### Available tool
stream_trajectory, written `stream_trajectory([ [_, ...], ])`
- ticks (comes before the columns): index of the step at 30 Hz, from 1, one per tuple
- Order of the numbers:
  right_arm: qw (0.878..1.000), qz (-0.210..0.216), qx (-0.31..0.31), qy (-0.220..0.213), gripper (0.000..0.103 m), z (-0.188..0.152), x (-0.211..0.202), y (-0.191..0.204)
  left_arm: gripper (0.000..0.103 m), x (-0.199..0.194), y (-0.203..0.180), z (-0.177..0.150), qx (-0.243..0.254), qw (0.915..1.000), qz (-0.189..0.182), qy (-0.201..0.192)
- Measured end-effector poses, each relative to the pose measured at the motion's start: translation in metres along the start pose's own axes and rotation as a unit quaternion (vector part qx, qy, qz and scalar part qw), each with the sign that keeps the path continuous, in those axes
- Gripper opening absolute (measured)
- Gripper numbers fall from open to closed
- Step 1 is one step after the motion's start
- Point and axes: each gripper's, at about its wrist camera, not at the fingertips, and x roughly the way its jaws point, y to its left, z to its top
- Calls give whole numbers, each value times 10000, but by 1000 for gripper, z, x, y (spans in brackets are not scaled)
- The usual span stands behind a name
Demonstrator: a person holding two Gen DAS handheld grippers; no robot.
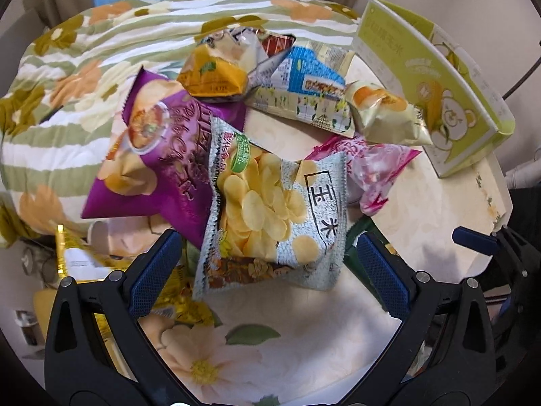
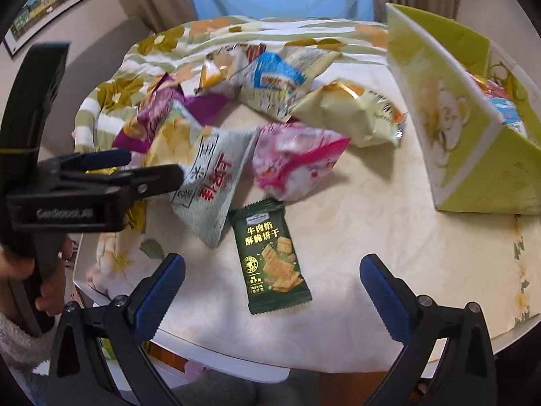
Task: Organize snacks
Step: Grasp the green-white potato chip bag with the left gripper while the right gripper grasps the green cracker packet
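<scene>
My left gripper (image 1: 268, 237) is open, its blue-padded fingers either side of the lower end of a silver chips bag (image 1: 270, 209). The right wrist view shows that gripper (image 2: 148, 169) from the side, tips at the same bag (image 2: 209, 182). My right gripper (image 2: 272, 258) is open above the table's near edge, and a dark green biscuit packet (image 2: 270, 257) lies flat between and ahead of its fingers. A light green box (image 2: 473, 155) stands open at the right with a few packets inside. Its printed side (image 1: 436, 77) faces the left wrist camera.
Loose snacks lie heaped behind: a purple bag (image 1: 159, 155), an orange packet (image 1: 213, 74), a blue-and-white packet (image 1: 304, 81), a pale yellow packet (image 1: 385, 115) and a pink packet (image 2: 290, 165). A striped floral quilt (image 1: 67, 67) rises behind the cream tablecloth (image 2: 372, 209). A hand (image 2: 20, 270) holds the left gripper.
</scene>
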Motion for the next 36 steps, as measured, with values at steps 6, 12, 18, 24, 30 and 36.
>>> stream_trajectory([
  [6,9994,-19,-337,31,97,-5,16,4,102,23,-7,3,60,9998,141,149],
  [12,9972,-94,-734,111,87,-9,30,8,102,37,-16,5,149,9991,280,269],
  [18,9961,-43,-869,145,81,-8,40,8,89,44,-23,1,189,9987,287,377],
  [24,9956,-31,-901,265,74,-10,49,10,80,41,-22,0,128,9989,223,396],
  [30,9950,-100,-938,324,67,-12,53,14,69,33,-22,-7,131,9989,216,386],
  [36,9943,-208,-997,302,60,-10,55,14,69,24,-17,-12,-17,9991,213,354],
])
